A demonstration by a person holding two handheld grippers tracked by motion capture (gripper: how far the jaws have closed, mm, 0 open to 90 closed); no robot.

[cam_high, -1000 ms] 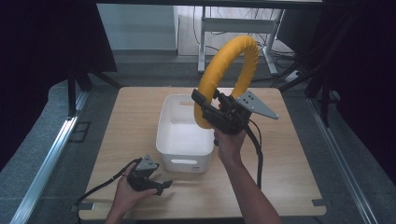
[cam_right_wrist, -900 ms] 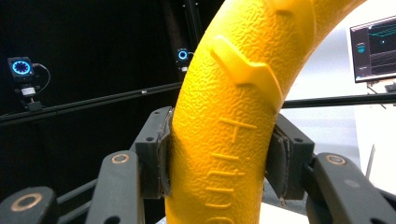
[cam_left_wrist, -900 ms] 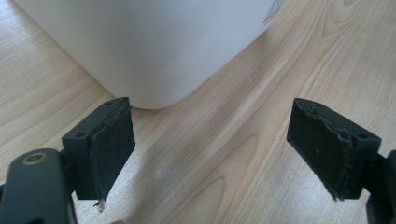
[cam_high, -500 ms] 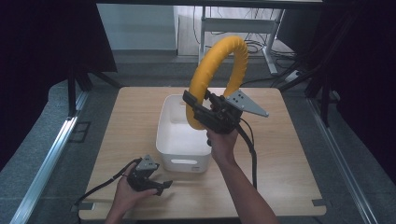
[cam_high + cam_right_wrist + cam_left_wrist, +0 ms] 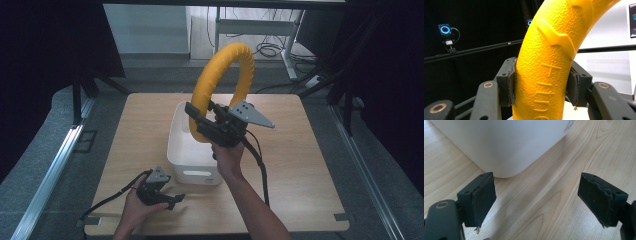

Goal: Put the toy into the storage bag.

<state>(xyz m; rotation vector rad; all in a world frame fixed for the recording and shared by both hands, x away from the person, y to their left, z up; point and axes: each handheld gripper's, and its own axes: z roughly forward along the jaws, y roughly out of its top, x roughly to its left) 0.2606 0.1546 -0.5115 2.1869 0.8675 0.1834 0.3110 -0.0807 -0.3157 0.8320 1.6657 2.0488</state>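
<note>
A large yellow textured ring (image 5: 223, 75) is held upright in the air above a white plastic bin (image 5: 186, 150) on the wooden table. My right gripper (image 5: 200, 122) is shut on the ring's lower part; in the right gripper view both pads press the yellow ring (image 5: 546, 75) from either side. My left gripper (image 5: 172, 198) rests low on the table by the bin's near left corner, held in a hand. Its jaws stand wide apart with only bare wood between them, and the white bin (image 5: 504, 142) lies just ahead.
The wooden table (image 5: 300, 165) has free surface to the right of the bin. Black cables trail from both grippers over the near edge. Metal rails run along the floor on either side, and a desk frame with cables stands beyond the far edge.
The right gripper has carried the yellow ring leftward, so it now hangs over the bin. The left gripper has stayed in place.
</note>
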